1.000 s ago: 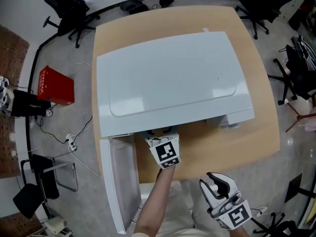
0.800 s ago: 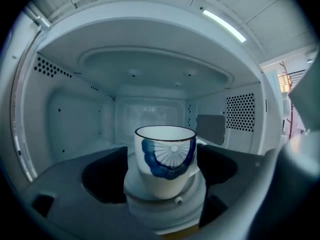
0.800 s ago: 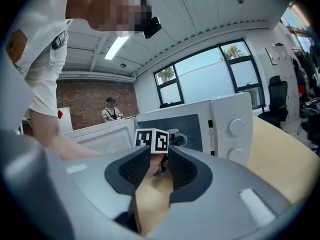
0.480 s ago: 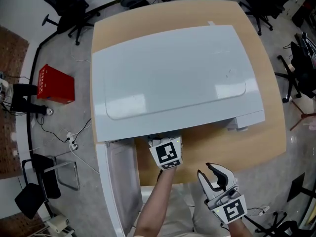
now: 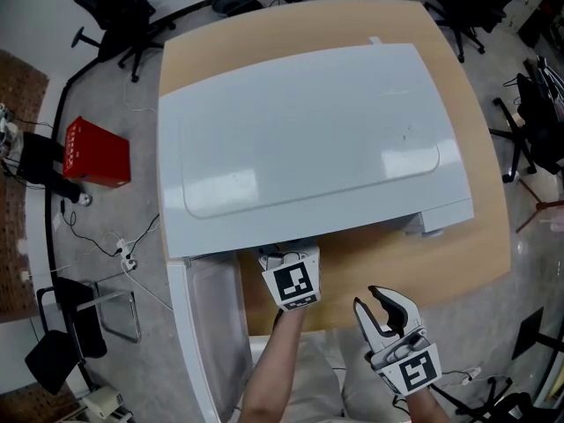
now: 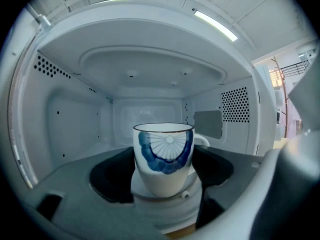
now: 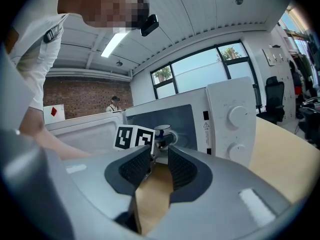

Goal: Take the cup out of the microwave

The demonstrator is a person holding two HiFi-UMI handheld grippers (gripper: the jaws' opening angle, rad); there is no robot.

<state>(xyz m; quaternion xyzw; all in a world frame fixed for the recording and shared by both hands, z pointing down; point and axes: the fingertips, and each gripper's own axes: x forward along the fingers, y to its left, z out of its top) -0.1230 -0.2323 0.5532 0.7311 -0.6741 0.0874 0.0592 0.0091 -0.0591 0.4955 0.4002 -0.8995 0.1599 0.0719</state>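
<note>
A white cup (image 6: 164, 156) with a blue fan pattern stands on the turntable inside the white microwave (image 5: 308, 139). My left gripper (image 6: 163, 178) reaches into the cavity with the cup between its dark pads. Its jaws have just been closing, and no gap shows at the cup's sides. From above only its marker cube (image 5: 291, 285) shows, at the oven's mouth. My right gripper (image 5: 381, 307) hangs open and empty before the table's front edge. In the right gripper view, the right gripper (image 7: 159, 156) points at the oven, and the cup (image 7: 162, 130) shows beyond the left marker cube.
The microwave door (image 5: 211, 324) is swung open to the left of my left arm. The control panel with two knobs (image 7: 235, 116) is right of the opening. The wooden table (image 5: 458, 254) extends to the right. A red box (image 5: 95, 152), cables and chairs are on the floor.
The right gripper has shifted slightly in front of the table edge, still open. The left marker cube stays at the microwave's mouth. The head view has drifted a little.
</note>
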